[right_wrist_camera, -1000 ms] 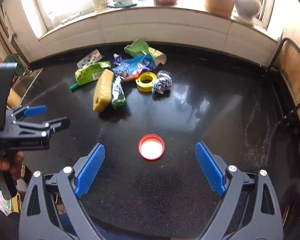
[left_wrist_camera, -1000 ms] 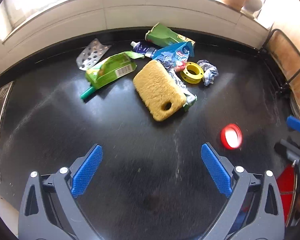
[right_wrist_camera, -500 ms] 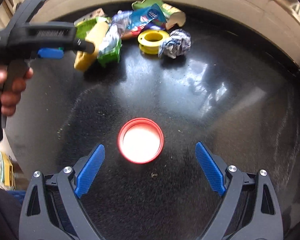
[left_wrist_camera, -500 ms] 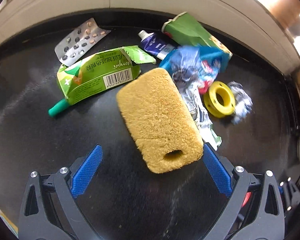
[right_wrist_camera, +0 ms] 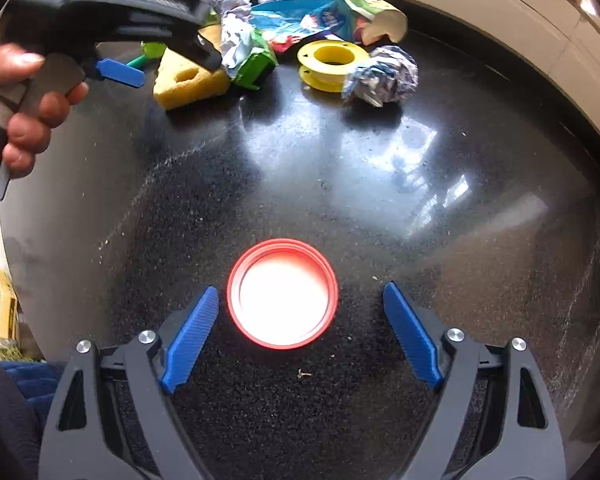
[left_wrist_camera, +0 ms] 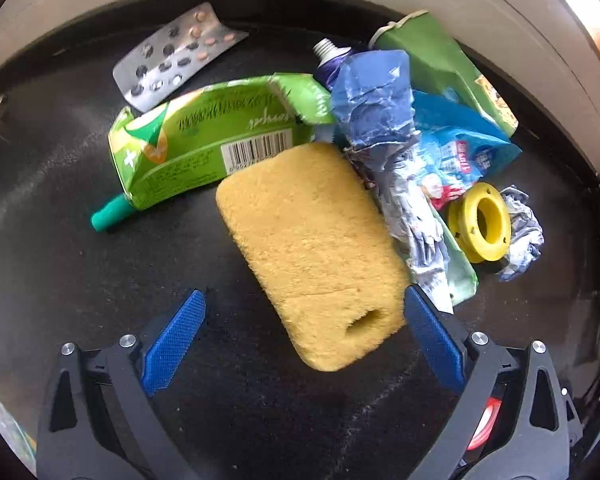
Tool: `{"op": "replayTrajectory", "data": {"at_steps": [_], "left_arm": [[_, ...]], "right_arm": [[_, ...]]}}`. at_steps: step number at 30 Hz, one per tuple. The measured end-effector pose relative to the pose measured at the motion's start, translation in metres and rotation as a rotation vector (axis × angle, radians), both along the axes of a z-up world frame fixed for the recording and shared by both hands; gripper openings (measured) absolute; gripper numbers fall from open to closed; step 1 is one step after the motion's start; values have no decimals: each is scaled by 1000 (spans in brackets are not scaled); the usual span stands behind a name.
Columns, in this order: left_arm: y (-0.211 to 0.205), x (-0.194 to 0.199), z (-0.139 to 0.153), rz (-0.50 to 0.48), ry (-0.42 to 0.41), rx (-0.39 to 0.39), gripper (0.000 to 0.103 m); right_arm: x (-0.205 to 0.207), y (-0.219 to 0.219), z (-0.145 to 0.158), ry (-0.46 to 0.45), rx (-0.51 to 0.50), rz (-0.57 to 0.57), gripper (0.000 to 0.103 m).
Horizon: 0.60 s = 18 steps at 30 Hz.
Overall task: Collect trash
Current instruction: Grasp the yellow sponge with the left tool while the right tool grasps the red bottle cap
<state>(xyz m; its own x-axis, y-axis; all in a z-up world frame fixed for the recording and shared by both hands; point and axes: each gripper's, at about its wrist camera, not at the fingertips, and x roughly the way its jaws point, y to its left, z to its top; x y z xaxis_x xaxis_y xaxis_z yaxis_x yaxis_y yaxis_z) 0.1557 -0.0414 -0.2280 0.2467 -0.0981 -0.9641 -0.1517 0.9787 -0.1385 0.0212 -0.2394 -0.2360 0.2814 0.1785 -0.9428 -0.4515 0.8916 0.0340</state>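
My left gripper (left_wrist_camera: 304, 316) stands wide open over the black countertop (left_wrist_camera: 100, 264), its blue pads either side of the near end of the yellow sponge (left_wrist_camera: 312, 248) — the right pad just beside the sponge's edge, the left pad well apart from it. I judge the sponge is my first pick because it lies on the near side of the trash pile, free of the rest. Behind it crowd the green carton (left_wrist_camera: 204, 148), the pill blister (left_wrist_camera: 176, 60), a crumpled blue wrapper (left_wrist_camera: 376, 108) and the yellow spool (left_wrist_camera: 480, 220).

My right gripper (right_wrist_camera: 300, 330) is just as wide, framing the red lid (right_wrist_camera: 282, 294) that sits alone, well apart from the pile — its left pad nearly at the rim. The lid is flat and low, so I expect I must pinch across its rim to lift it.
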Motion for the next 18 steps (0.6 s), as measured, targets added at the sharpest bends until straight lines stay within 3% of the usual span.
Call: {"op": "replayTrajectory", "data": {"at_steps": [6,11,18], "left_arm": [[2,-2,-4,-15,-31,-2,96],[14,-17,-4,-12,-28,14,96],[34,-30,3,-30,-34,38,96]], "right_arm": [[-7,8,1,-23,-11,22,78],[-7,14,4,-30,-3,25,63],[-5,12,4,-32,-12,27,63]]}}
